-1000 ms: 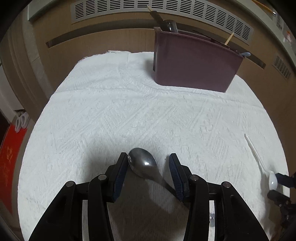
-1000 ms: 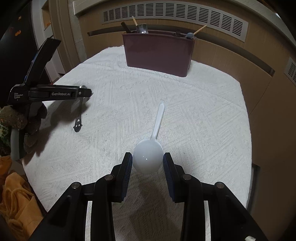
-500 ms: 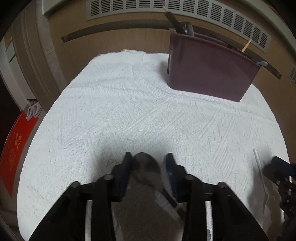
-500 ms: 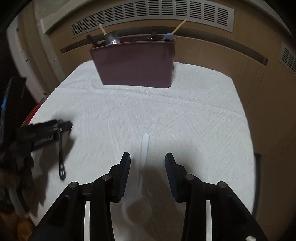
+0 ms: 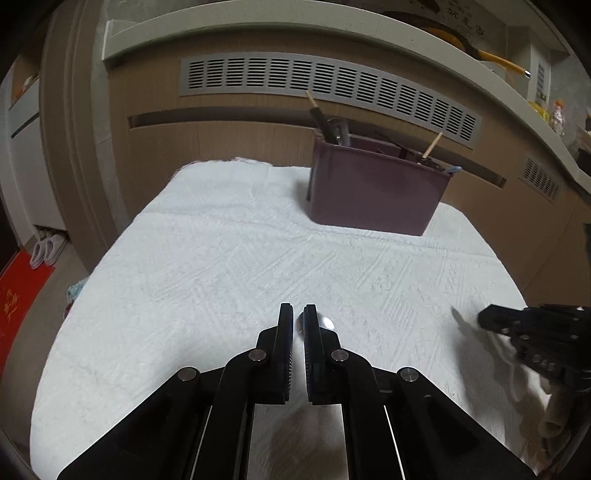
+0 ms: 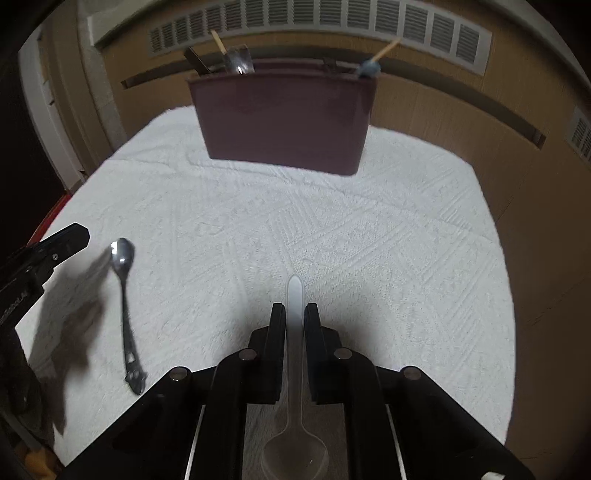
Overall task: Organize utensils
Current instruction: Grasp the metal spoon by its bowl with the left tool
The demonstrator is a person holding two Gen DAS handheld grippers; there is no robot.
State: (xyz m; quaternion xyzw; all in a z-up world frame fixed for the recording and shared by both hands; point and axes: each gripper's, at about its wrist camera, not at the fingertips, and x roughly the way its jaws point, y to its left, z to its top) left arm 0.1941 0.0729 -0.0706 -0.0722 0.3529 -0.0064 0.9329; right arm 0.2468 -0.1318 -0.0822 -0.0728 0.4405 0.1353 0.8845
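White cloth (image 6: 369, 229) is bare up to the holder (image 6: 280, 118). Right gripper (image 6: 294, 314) clamps the plastic spoon (image 6: 295, 295). Left gripper (image 5: 298, 314) is closed beside the metal spoon (image 6: 123, 295), holding nothing.

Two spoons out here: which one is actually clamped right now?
The white plastic spoon: the right gripper pinches its handle. The metal spoon lies free on the cloth, beside the shut left gripper.

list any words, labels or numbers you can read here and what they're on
Nothing is clear enough to quote.
Red mat: gold characters, too blurred to read.
Dark board high on the wall: pale characters, too small and blurred.
Right tool: pale lettering on its body, blurred, unreadable.
Left tool: white lettering on its body, cut off at the picture's edge, unreadable.
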